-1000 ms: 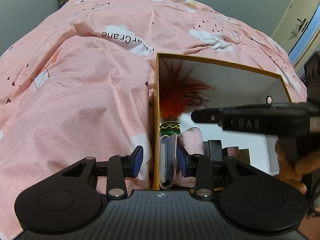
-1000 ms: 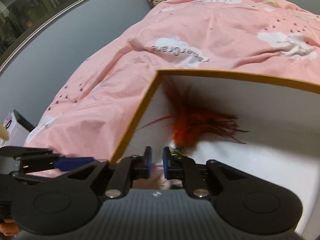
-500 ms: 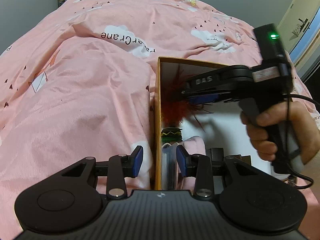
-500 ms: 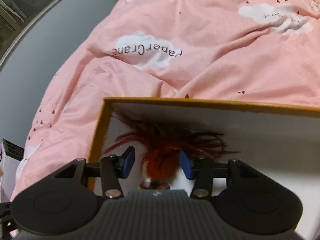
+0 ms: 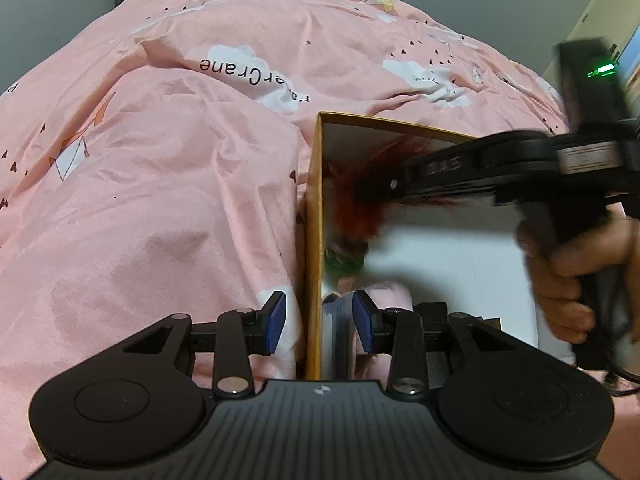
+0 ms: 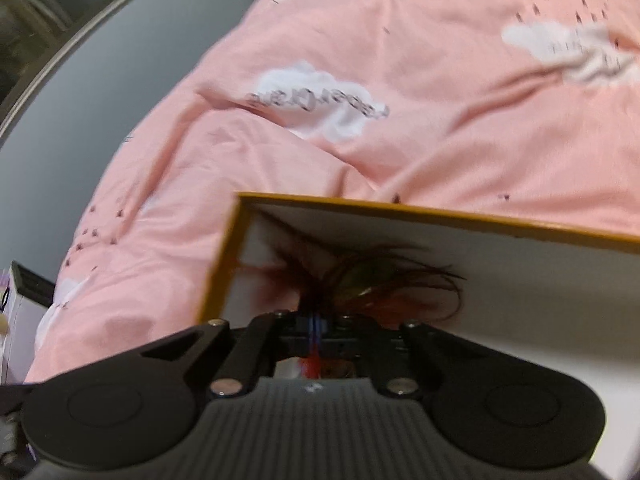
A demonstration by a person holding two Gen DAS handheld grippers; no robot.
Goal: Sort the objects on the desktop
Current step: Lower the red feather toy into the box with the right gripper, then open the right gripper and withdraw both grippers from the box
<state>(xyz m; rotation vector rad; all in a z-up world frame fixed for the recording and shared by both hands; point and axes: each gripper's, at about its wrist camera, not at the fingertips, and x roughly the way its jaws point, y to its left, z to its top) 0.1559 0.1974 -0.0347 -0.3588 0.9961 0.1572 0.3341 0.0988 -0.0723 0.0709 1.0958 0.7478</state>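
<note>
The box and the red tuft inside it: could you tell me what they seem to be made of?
Box: probably cardboard, with thin stiff walls, a matte white inside and a mustard-yellow rim and outside. Red tuft: likely feathers or dyed hair, judging by its fine loose wispy strands; blur leaves that open.

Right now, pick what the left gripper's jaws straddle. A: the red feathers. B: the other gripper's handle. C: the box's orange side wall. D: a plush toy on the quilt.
C: in the left wrist view the left gripper has one blue pad outside and one inside the box's orange side wall; the red feathers lie farther in, at the right gripper.
</note>
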